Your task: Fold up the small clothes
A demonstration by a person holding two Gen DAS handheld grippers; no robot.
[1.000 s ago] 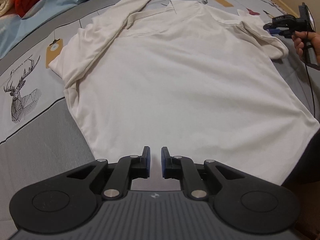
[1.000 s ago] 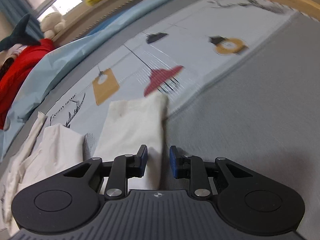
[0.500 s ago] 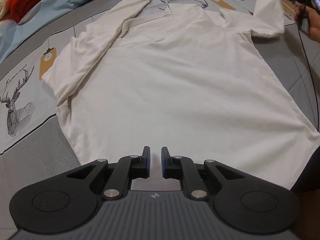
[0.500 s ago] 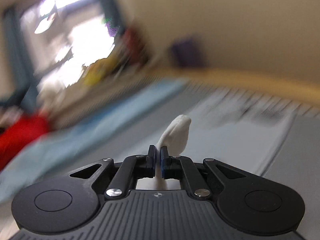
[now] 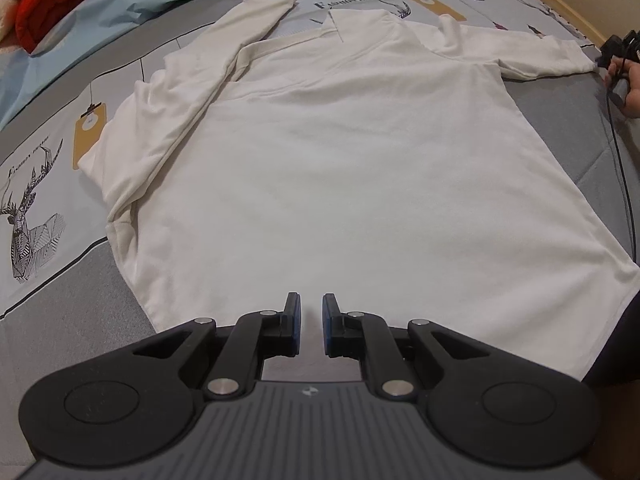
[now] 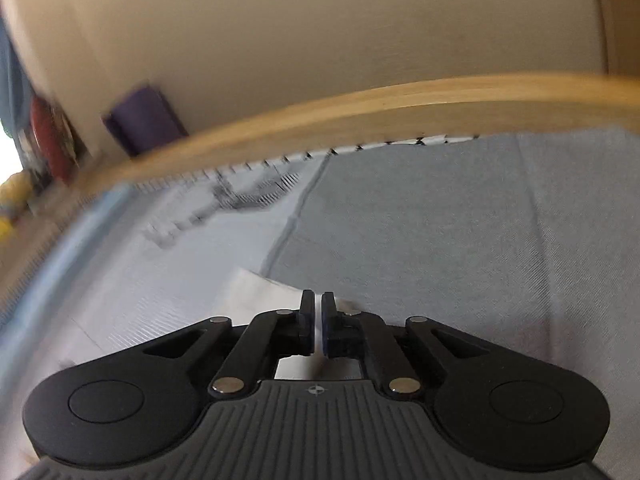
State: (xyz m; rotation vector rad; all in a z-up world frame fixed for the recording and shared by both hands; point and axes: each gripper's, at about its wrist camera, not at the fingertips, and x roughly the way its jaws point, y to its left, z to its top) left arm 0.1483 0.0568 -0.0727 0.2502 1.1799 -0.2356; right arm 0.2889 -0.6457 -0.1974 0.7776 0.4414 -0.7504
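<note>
— Patterned bedding (image 5: 52,148), grey panels and deer prints, covers the bed; a wooden bed frame (image 6: 400,100) curves along the far edge under a beige wall, and a red blanket (image 5: 60,4) is bunched at the far left.

— And the white shirt (image 5: 340,160)?

— Spread flat across the middle of the bed, collar far, hem near. Its left sleeve (image 5: 192,92) lies folded along the body. The right sleeve (image 5: 532,54) is stretched straight out to the far right.

— Why stretched?

— Probably to smooth it before folding. The right gripper (image 6: 317,326) has the cuff's white cloth in a narrow gap, jaws opening, likely letting go.

— The left gripper (image 5: 311,326)?

— Poised over the near hem, jaws slightly apart, nothing pinched, probably waiting.
</note>
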